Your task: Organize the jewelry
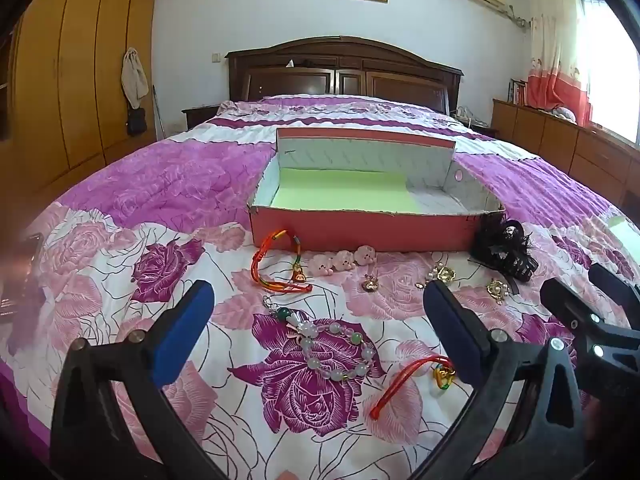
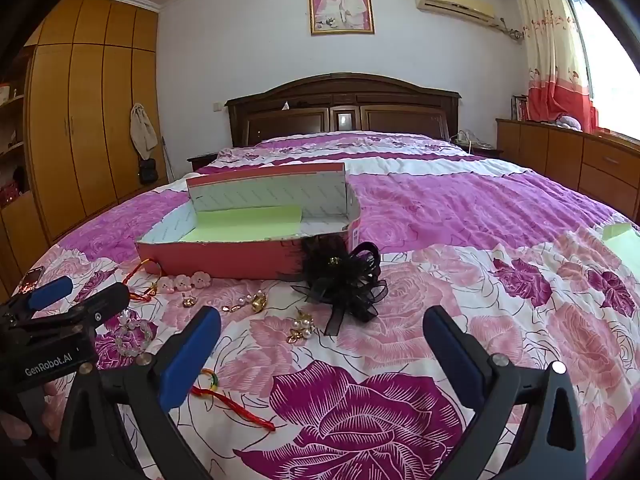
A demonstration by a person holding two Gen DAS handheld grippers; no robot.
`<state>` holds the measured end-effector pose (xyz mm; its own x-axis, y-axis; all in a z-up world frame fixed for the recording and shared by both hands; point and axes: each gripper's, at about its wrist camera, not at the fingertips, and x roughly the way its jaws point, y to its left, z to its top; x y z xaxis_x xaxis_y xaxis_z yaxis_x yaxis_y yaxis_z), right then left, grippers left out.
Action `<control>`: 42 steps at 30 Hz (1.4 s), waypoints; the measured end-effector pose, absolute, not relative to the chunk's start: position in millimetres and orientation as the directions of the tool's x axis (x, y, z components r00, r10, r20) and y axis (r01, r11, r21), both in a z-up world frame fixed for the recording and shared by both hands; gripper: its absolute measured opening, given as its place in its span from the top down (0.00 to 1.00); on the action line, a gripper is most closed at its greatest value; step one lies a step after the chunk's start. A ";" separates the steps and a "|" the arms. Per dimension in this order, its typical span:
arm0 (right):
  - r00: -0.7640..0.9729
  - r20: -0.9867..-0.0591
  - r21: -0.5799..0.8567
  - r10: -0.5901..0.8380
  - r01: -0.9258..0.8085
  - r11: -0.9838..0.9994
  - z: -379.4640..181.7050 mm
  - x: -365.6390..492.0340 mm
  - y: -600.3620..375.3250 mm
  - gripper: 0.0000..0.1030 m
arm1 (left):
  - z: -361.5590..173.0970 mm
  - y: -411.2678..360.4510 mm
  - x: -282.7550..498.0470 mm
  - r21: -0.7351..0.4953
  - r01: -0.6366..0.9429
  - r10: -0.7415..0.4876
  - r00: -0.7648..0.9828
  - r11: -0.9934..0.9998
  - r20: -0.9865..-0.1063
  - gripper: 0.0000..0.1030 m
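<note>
Both grippers hover low over the bed (image 1: 168,184), each with its fingers spread wide and holding nothing. The left gripper (image 1: 316,328) has a bead bracelet (image 1: 340,350) lying between its fingers, with a red cord (image 1: 404,382) and its small gold charm just inside the right-hand finger. The right gripper (image 2: 320,348) frames only bare floral quilt; the same red cord (image 2: 232,400) lies by its left-hand finger, and the left gripper's body shows at the left edge of that view.

A little farther on, the loose pieces are scattered across the quilt: a multicolour braided cord (image 1: 276,264), three pink flower clips (image 1: 344,260), and gold-and-pearl earrings (image 1: 440,274), one pair just beyond the left gripper's right finger. A black ribbon hairpiece (image 2: 340,280) sits to the right of these, touching the box's front right corner.

Beyond them stands the open red box (image 1: 360,232), its lid raised behind and a green sheet (image 1: 344,192) on its floor; no jewelry is visible inside.

Far back are the headboard (image 2: 344,108), a wardrobe (image 2: 92,112), a framed portrait (image 2: 341,7) and an air conditioner (image 2: 454,2).
</note>
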<state>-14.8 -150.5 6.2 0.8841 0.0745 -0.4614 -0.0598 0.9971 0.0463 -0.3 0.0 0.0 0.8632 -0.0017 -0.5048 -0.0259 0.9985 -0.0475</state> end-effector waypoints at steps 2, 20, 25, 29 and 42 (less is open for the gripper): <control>0.884 -0.461 0.046 0.074 -0.059 0.997 6.1 -14.9 -150.2 0.00 | 0.2 0.1 -0.6 -0.047 -0.027 0.000 0.865 0.999 -0.502 0.05; 0.883 -0.463 0.044 0.073 -0.060 0.997 6.2 -15.2 -151.0 0.00 | 0.7 4.9 0.1 -0.047 -0.030 0.002 0.861 0.998 -0.509 0.05; 0.883 -0.463 0.044 0.073 -0.060 0.997 6.1 -15.1 -151.1 0.00 | 0.6 3.7 -0.4 -0.045 -0.030 0.003 0.860 0.999 -0.509 0.05; 0.883 -0.463 0.044 0.073 -0.060 0.997 6.0 -15.1 -151.2 0.00 | 0.8 3.7 -0.5 -0.044 -0.030 0.003 0.860 0.999 -0.510 0.05; 0.883 -0.463 0.044 0.073 -0.060 0.997 6.1 -15.3 -151.1 0.00 | 0.6 2.8 -0.5 -0.042 -0.031 0.005 0.861 0.999 -0.508 0.05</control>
